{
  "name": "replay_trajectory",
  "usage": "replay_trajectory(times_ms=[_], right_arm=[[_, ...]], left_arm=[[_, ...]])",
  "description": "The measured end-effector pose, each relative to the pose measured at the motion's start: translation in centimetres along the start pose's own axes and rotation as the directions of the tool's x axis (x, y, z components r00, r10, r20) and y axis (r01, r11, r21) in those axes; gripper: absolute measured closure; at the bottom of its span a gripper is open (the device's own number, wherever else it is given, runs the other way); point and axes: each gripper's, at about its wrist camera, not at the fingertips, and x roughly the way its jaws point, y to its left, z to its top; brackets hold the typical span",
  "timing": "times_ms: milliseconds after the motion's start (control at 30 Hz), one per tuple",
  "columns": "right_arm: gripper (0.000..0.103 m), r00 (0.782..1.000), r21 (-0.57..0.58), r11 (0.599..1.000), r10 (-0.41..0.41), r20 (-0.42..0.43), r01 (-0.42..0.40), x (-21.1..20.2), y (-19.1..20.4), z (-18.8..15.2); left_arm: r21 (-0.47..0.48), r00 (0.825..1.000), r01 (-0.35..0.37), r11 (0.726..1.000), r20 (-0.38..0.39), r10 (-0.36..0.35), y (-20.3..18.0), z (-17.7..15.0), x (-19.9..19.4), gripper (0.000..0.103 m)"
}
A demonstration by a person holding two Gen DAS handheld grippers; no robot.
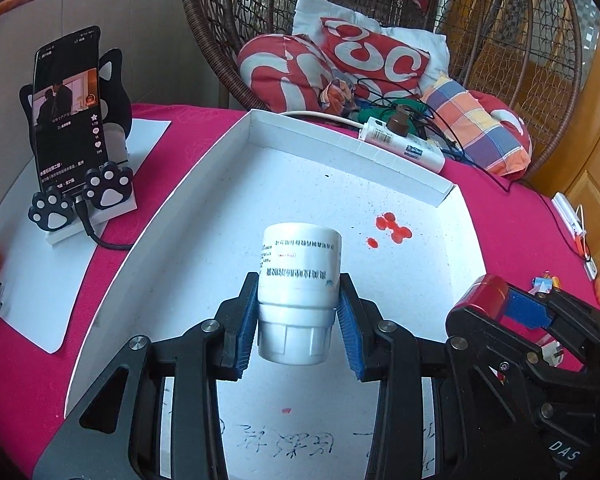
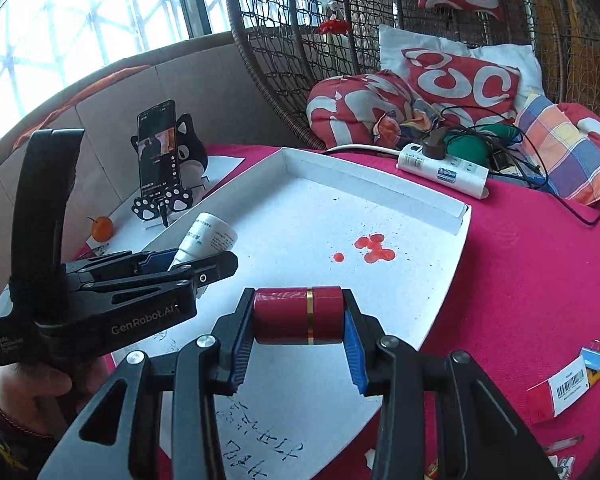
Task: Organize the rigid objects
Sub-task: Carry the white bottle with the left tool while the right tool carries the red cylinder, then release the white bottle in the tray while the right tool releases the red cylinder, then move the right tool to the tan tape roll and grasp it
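Left gripper, marked "GenRobot.AI", clamps a white plastic labelled bottle; right gripper clamps a dark-red gold-banded cylinder. Both hang over the stained white shallow cardboard tray.

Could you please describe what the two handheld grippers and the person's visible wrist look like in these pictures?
Both the left gripper and the right gripper are black linkage frames with silver pivot bolts and ribbed blue pads. The left one has a tall curved black handle and grey "GenRobot.AI" lettering. The hand beneath it wears a thin red cord bracelet and a dark sleeve.
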Motion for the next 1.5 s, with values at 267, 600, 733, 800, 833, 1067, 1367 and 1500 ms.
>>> replay_trajectory(times_ms=[267, 600, 733, 800, 833, 1067, 1367, 1500], right_arm=[[0.039, 0.996, -0.078, 0.993, -0.081, 0.041, 0.084, -0.1, 1.5, -0.5], [0.000, 0.982, -0.102, 0.988, -0.095, 0.162, 0.113, -3.4, 2.4, -1.0], [0.000, 0.984, -0.099, 0.989, -0.091, 0.156, 0.107, -3.9, 2.6, -1.6], [0.000, 0.985, -0.087, 0.991, -0.091, 0.149, 0.105, -4.3, 2.5, -2.0], [0.000, 0.985, -0.079, 0.992, -0.088, 0.151, 0.101, -4.5, 2.3, -2.2], [0.000, 0.983, -0.038, 0.995, -0.085, 0.162, 0.093, -6.7, 1.3, -3.1], [0.000, 0.961, 0.048, 0.989, -0.145, 0.235, 0.138, -11.3, -2.7, -3.9], [0.000, 0.923, 0.159, 0.970, -0.224, 0.312, 0.182, -14.9, -6.6, -4.2]], left_arm=[[-0.012, 0.998, -0.009, 1.000, 0.060, 0.010, 0.6, -0.2, -1.2, 0.000], [-0.096, 0.977, -0.115, 0.989, 0.168, 0.130, 1.6, -1.4, -5.0, 0.000], [-0.090, 0.973, -0.142, 0.986, 0.172, 0.156, 0.9, -1.9, -5.5, 0.000], [-0.088, 0.970, -0.150, 0.985, 0.178, 0.164, 0.5, -2.2, -5.8, 0.000], [-0.087, 0.970, -0.151, 0.985, 0.179, 0.165, 0.3, -2.3, -5.9, 0.000], [-0.067, 0.958, -0.206, 0.976, 0.189, 0.215, -1.0, -2.6, -6.6, 0.000], [0.020, 0.960, -0.088, 0.996, 0.268, 0.079, -4.5, -3.1, -8.9, 0.000], [0.121, 0.967, -0.013, 0.993, 0.255, -0.018, -7.9, -3.5, -8.8, 0.000]])
